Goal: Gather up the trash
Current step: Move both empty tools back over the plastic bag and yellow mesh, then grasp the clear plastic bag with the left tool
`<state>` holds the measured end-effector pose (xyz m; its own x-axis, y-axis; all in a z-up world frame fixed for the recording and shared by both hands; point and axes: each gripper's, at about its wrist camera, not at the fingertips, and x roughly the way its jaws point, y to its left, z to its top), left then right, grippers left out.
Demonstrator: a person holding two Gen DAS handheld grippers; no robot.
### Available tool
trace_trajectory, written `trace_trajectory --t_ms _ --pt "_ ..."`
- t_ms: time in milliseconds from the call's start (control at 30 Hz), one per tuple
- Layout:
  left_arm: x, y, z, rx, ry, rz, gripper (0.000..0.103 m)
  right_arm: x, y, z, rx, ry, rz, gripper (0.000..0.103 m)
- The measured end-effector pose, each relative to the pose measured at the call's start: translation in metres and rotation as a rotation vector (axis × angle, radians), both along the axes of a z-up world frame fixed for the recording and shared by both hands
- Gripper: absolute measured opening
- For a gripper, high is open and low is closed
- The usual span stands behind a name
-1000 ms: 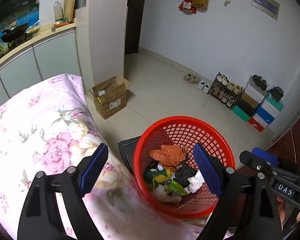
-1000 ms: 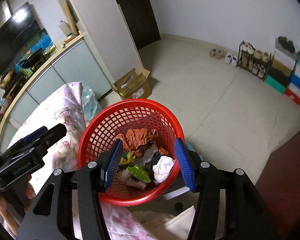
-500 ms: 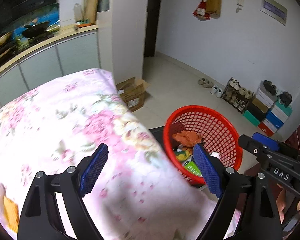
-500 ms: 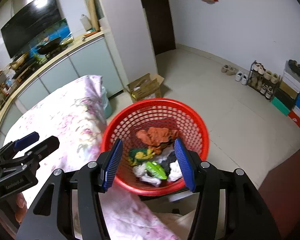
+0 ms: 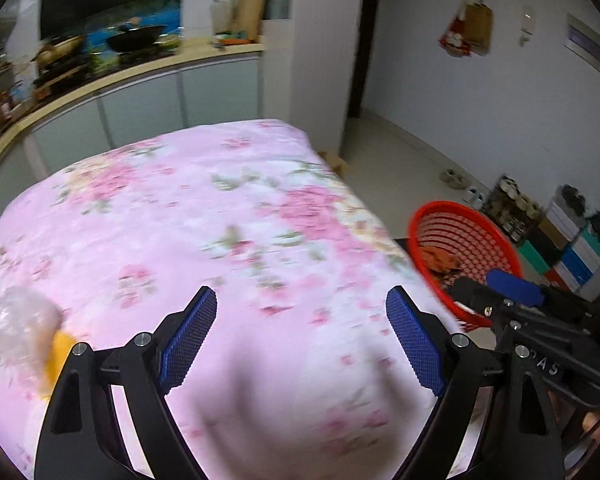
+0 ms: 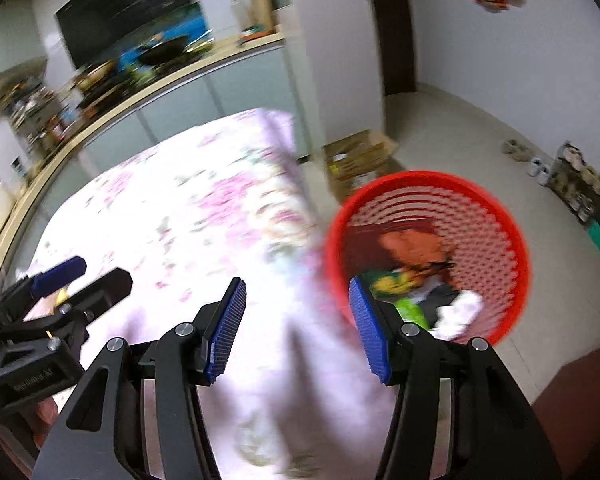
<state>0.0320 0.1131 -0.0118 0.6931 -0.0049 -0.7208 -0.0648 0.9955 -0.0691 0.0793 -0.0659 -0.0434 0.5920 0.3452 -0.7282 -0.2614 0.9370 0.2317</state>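
Observation:
A red mesh basket (image 6: 420, 178) stands on the floor to the right of a table under a pink floral cloth (image 5: 220, 208). In it lie orange paper (image 6: 412, 244), a green wrapper and white tissue. The basket (image 5: 480, 240) is at the right edge in the left wrist view. A crumpled clear plastic wrapper with a yellow piece (image 5: 24, 332) lies on the cloth at far left, blurred. My left gripper (image 5: 302, 336) hangs open over the cloth, nothing between its pads. My right gripper (image 6: 296, 332) is open and empty near the cloth's right edge, beside the basket.
A kitchen counter (image 5: 120, 76) with pots runs behind the table. A cardboard box (image 6: 356, 160) sits on the floor past the table corner. A shoe rack and stacked shoe boxes (image 5: 560, 240) line the far wall. A dark doorway is at the back.
Both grippers swung left, away from the basket and over the floral cloth. The basket slid to the right of both views. The plastic wrapper came into the left wrist view.

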Motion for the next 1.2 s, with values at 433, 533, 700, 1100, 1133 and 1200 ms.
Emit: trace_trajectory --t_ms 433,533,700,1100,1133,1200 --pt "-0.046 0.139 0.017 0.110 -0.050 0.340 0.091 -0.013 0.055 0.001 -0.018 0.007 0.120 0.052" --pt "-0.046 0.168 0.011 0.132 -0.030 0.400 0.091 -0.010 0.060 -0.002 -0.025 0.017 0.130 0.052" --pt "-0.036 0.203 -0.016 0.106 0.033 0.429 0.091 -0.010 0.079 -0.002 -0.043 0.020 0.170 0.052" --pt "-0.042 0.233 -0.046 -0.019 0.045 0.390 0.051 -0.021 0.157 -0.005 -0.080 0.038 0.344 0.052" --pt "-0.043 0.233 -0.045 -0.012 0.038 0.387 0.049 -0.022 0.164 -0.005 -0.076 0.041 0.360 0.052" --pt "-0.045 0.237 -0.042 -0.021 0.026 0.396 0.046 -0.024 0.181 -0.008 -0.066 0.054 0.400 0.052"
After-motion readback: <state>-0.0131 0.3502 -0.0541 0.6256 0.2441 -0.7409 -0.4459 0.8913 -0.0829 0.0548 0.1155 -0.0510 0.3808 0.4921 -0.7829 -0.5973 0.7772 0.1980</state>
